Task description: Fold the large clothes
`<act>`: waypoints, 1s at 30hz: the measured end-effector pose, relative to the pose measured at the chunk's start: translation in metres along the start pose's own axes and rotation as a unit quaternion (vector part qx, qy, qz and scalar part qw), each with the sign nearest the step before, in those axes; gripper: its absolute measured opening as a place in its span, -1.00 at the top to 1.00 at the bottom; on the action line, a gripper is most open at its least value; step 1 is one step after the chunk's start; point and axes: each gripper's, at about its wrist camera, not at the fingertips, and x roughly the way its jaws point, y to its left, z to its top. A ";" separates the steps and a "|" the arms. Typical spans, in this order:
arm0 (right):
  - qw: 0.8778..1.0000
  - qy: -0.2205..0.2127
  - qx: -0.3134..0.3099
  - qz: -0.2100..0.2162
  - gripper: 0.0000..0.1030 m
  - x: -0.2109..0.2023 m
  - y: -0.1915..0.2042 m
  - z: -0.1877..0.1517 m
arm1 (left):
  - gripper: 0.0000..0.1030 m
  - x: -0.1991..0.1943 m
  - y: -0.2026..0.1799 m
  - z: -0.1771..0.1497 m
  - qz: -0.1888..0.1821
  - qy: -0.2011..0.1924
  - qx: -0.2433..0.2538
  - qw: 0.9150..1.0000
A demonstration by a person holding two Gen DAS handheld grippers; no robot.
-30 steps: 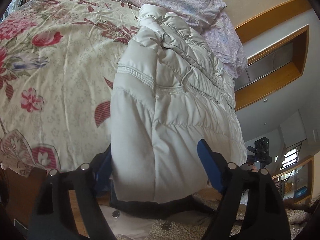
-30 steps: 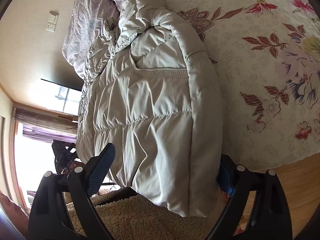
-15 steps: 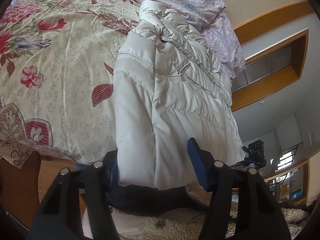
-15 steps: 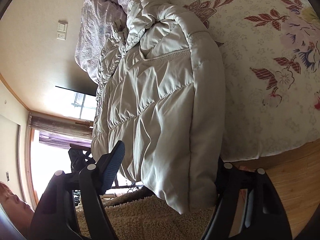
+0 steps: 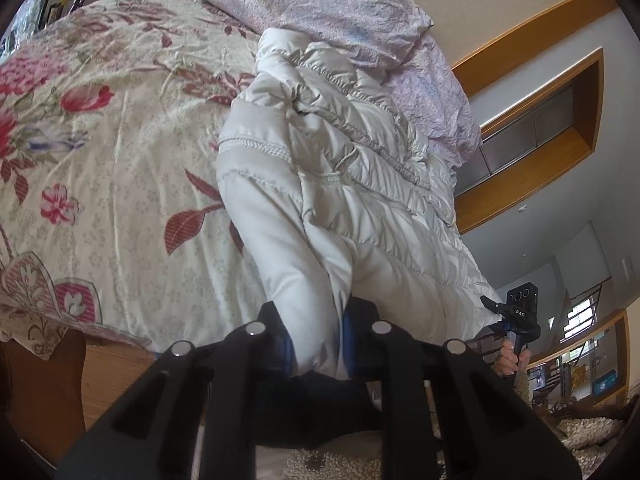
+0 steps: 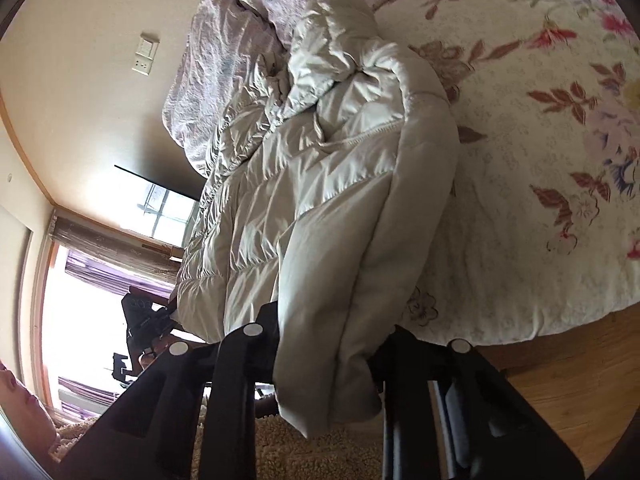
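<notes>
A floral quilt [image 5: 120, 152], cream with red blooms, covered the bed beneath your cream puffer jacket [image 5: 360, 184], its glossy quilted shell stretched toward a crinkled lilac pillow [image 5: 344, 4]. Your left gripper [image 5: 316, 340] had just been closing and clamped one hem corner hanging off the bed edge; your right gripper [image 6: 324, 356], likewise just closing, pinched the other bunched corner. A shaggy beige rug [image 6: 320, 452] lay below on wooden floor [image 6: 568, 376].
</notes>
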 end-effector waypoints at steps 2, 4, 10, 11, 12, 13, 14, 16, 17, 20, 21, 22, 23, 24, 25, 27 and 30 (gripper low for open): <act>1.000 -0.020 -0.012 -0.001 0.64 -0.005 0.009 0.004 | 0.68 -0.009 -0.006 0.006 -0.003 -0.020 0.008 1.000; 0.999 -0.043 -0.023 -0.001 0.65 -0.010 0.015 0.009 | 0.69 -0.017 -0.011 0.013 0.000 -0.040 0.013 0.999; 0.992 -0.113 -0.048 -0.005 0.65 -0.019 0.034 0.026 | 0.70 -0.031 -0.019 0.033 -0.014 -0.087 0.005 0.996; 0.990 -0.126 -0.058 -0.008 0.65 -0.023 0.038 0.027 | 0.70 -0.031 -0.021 0.037 -0.015 -0.093 0.005 0.996; 0.988 -0.141 -0.065 -0.010 0.65 -0.024 0.043 0.031 | 0.70 -0.032 -0.024 0.042 -0.015 -0.099 0.004 0.995; 0.986 -0.151 -0.072 -0.011 0.65 -0.026 0.046 0.034 | 0.70 -0.033 -0.026 0.047 -0.016 -0.106 0.005 0.994; 0.983 -0.163 -0.078 -0.014 0.65 -0.027 0.050 0.038 | 0.70 -0.034 -0.029 0.052 -0.015 -0.114 0.008 0.993; 0.978 -0.187 -0.089 -0.019 0.65 -0.029 0.059 0.047 | 0.70 -0.036 -0.036 0.066 -0.013 -0.128 0.014 0.992; 0.975 -0.200 -0.096 -0.024 0.65 -0.030 0.065 0.053 | 0.70 -0.036 -0.039 0.073 -0.012 -0.133 0.017 0.991; 0.965 -0.232 -0.114 -0.035 0.65 -0.028 0.085 0.074 | 0.70 -0.035 -0.055 0.101 0.001 -0.151 0.034 0.988; 0.962 -0.243 -0.121 -0.038 0.65 -0.027 0.092 0.083 | 0.70 -0.034 -0.061 0.111 0.009 -0.160 0.039 0.986; 0.958 -0.253 -0.126 -0.041 0.65 -0.026 0.098 0.090 | 0.70 -0.033 -0.066 0.122 0.014 -0.167 0.044 0.985; 0.955 -0.262 -0.128 -0.044 0.65 -0.025 0.104 0.098 | 0.69 -0.030 -0.070 0.133 0.018 -0.174 0.048 0.983; 0.953 -0.271 -0.128 -0.047 0.65 -0.022 0.108 0.107 | 0.69 -0.028 -0.073 0.143 0.021 -0.180 0.050 0.982; 0.950 -0.279 -0.127 -0.052 0.65 -0.019 0.112 0.116 | 0.69 -0.024 -0.076 0.154 0.023 -0.185 0.051 0.981; 0.946 -0.291 -0.124 -0.069 0.65 -0.010 0.118 0.134 | 0.69 -0.016 -0.082 0.174 0.030 -0.195 0.056 0.979; 0.937 -0.306 -0.125 -0.110 0.65 0.011 0.124 0.163 | 0.68 0.003 -0.087 0.203 0.047 -0.207 0.061 0.975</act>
